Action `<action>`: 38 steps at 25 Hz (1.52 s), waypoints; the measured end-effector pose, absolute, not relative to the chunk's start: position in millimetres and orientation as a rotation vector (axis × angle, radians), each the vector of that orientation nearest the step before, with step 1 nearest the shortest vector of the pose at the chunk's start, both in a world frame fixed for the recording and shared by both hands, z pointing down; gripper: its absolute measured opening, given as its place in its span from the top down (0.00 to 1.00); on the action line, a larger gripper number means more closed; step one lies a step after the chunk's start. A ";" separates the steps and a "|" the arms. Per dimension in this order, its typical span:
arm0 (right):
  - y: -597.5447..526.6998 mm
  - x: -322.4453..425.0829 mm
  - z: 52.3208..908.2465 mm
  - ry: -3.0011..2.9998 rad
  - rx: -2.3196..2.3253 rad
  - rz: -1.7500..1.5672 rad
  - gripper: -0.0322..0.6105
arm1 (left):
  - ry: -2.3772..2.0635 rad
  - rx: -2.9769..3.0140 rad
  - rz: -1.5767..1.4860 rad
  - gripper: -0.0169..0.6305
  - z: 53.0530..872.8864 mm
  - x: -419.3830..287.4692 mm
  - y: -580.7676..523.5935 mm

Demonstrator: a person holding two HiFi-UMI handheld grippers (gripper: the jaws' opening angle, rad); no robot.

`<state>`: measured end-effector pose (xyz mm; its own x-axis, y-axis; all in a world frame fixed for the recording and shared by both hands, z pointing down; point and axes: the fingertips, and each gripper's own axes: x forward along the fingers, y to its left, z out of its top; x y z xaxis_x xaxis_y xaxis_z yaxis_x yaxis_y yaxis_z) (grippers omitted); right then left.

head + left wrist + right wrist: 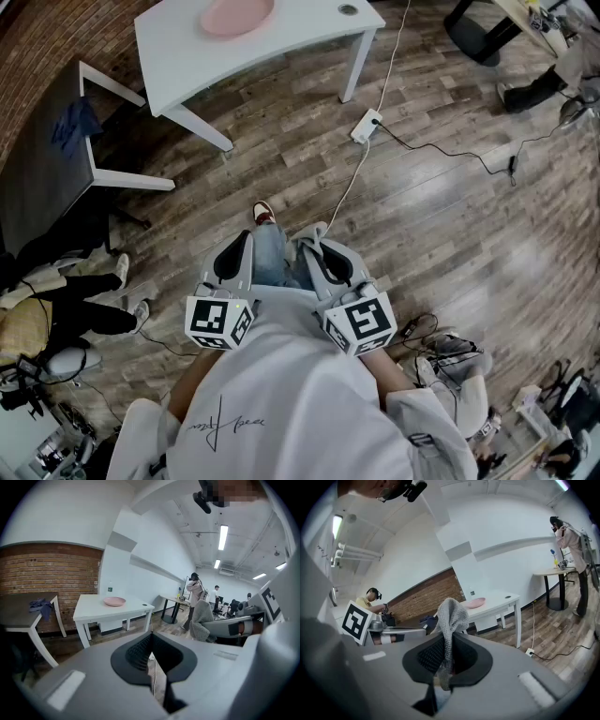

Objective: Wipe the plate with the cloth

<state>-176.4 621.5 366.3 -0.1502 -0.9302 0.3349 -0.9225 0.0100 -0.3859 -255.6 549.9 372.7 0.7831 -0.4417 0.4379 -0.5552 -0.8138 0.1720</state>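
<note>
Now: right gripper (443,660) jaws clenched on cloth (451,616); left gripper (152,652) jaws clenched, empty; plate (236,14) on table (309,30) ahead.

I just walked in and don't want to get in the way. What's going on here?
A person stands on the wooden floor with a gripper in each hand. The right gripper is shut on a grey knitted cloth, which sticks up from between its jaws. The left gripper is shut and empty. The round pink plate sits on the white table some way ahead of both grippers, so wiping has not begun.
</note>
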 end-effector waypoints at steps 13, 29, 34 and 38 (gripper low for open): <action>576.7 -152.0 361.2 2.253 -2.000 -0.841 0.90 | -0.792 2.637 0.487 0.95 377.4 -235.9 500.8; 458.7 -138.6 357.7 2.335 -2.004 -0.897 0.90 | -0.881 2.601 0.490 0.96 369.3 -223.8 381.6; 430.0 -142.0 358.4 2.376 -1.981 -0.944 0.90 | -0.924 2.594 0.463 0.96 366.4 -227.1 343.5; 404.4 -134.9 351.5 2.374 -2.017 -0.932 0.90 | -0.907 2.582 0.412 0.95 361.5 -223.7 312.3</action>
